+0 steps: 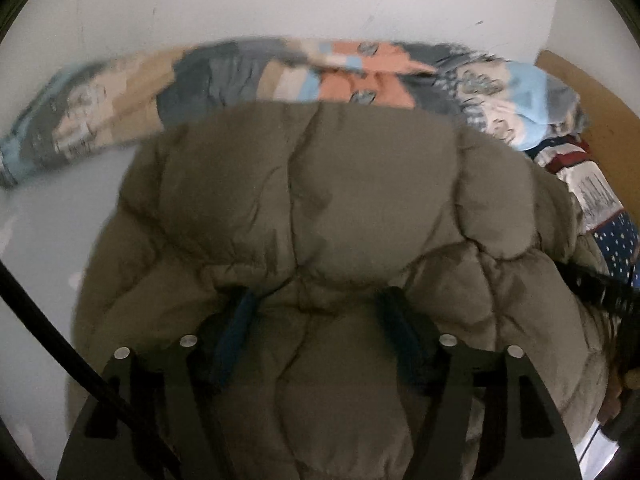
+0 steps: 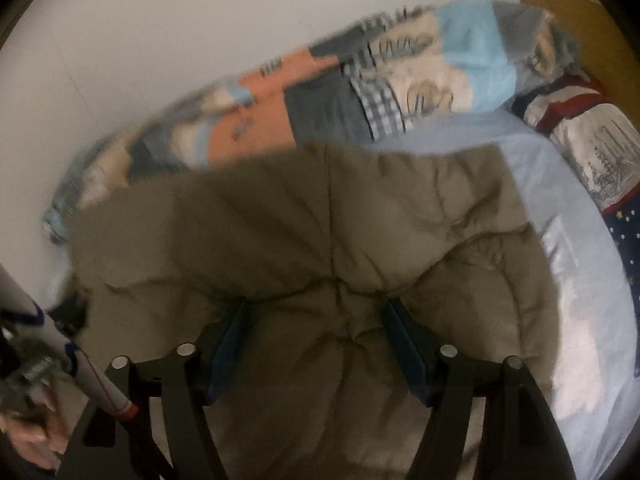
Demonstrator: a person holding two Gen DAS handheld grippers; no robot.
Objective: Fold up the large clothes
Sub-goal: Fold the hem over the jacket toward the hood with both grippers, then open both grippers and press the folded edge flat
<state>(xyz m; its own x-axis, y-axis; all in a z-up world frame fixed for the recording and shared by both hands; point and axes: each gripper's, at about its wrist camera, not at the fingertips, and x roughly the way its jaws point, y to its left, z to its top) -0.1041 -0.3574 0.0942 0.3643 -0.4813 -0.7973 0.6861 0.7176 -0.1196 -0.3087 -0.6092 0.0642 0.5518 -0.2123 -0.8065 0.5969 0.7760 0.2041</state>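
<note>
Your left gripper [image 1: 316, 312] and right gripper [image 2: 316, 324] both point steeply down over the olive puffer jacket [image 1: 320, 184], jaws wide, padding bulging between them, nothing clamped.

Right gripper [image 2: 316, 320] spread wide over olive puffer jacket [image 2: 320, 220].
</note>
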